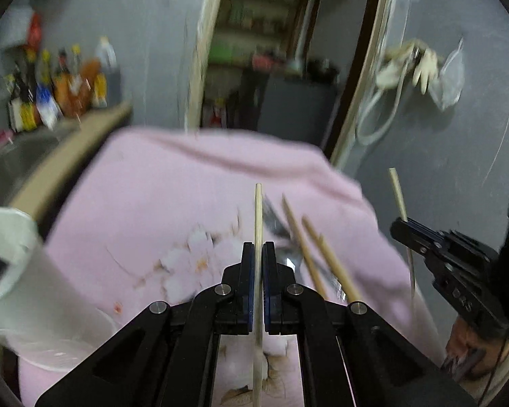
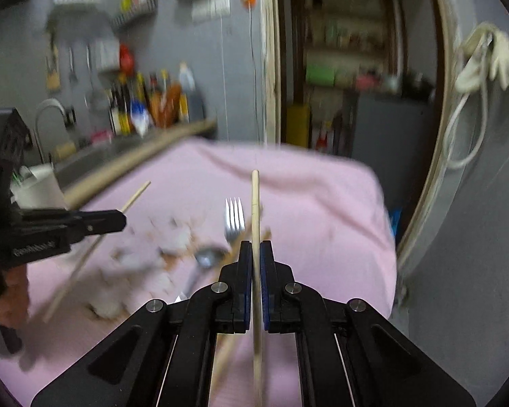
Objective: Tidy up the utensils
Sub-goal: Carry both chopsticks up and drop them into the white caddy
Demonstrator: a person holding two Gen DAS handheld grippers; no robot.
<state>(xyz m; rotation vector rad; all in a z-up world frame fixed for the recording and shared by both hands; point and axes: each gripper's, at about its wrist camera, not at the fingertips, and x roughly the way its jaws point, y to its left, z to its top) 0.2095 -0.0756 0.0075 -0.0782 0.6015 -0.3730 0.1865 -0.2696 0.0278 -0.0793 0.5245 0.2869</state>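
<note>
The left hand-held gripper (image 1: 258, 254) pinches one wooden chopstick (image 1: 258, 224) above the pink cloth (image 1: 146, 203) on the desk. The right hand-held gripper (image 2: 255, 254) pinches another chopstick (image 2: 255, 210). Between them lie a fork (image 2: 234, 218), a spoon (image 2: 207, 257) and two chopsticks (image 1: 322, 257), away from the cloth's edges.

Motion-blurred bottles (image 1: 61, 91) and flower print (image 2: 146, 254); spoon (image 1: 288, 261) half hidden behind the tool.
</note>
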